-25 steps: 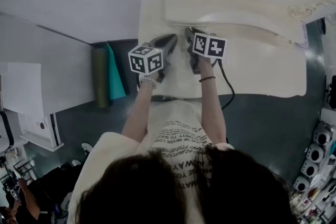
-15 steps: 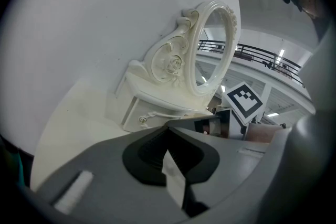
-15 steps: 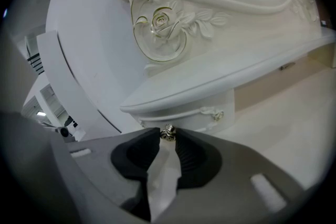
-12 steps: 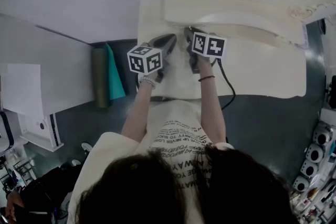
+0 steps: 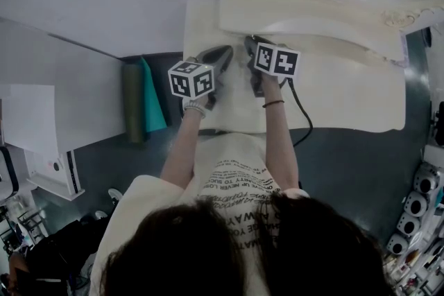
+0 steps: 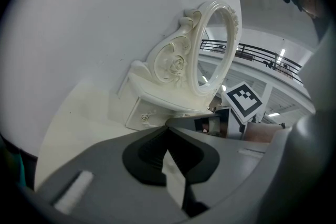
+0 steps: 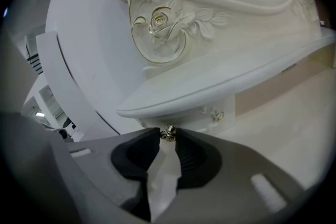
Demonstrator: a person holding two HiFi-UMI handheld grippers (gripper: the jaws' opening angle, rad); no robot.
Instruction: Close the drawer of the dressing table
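The cream dressing table (image 5: 347, 90) carries a carved oval mirror (image 6: 210, 44) with a shelf beneath it. Under that shelf sit small drawers with brass knobs. My right gripper (image 7: 168, 135) is shut on one brass drawer knob (image 7: 168, 132), which is pinched between the jaw tips; the drawer front behind it is mostly hidden. A second knob (image 7: 216, 114) shows further right. In the head view the right gripper (image 5: 250, 44) reaches under the shelf. My left gripper (image 5: 225, 52) hovers beside it over the tabletop, and its jaws (image 6: 168, 126) are shut on nothing. A small drawer front (image 6: 143, 117) lies beyond them.
A white wall runs behind and left of the table. A green and teal roll (image 5: 142, 100) leans in the gap at the table's left. A black cable (image 5: 302, 114) trails from the right gripper across the tabletop. Camera gear (image 5: 416, 204) sits on the floor at right.
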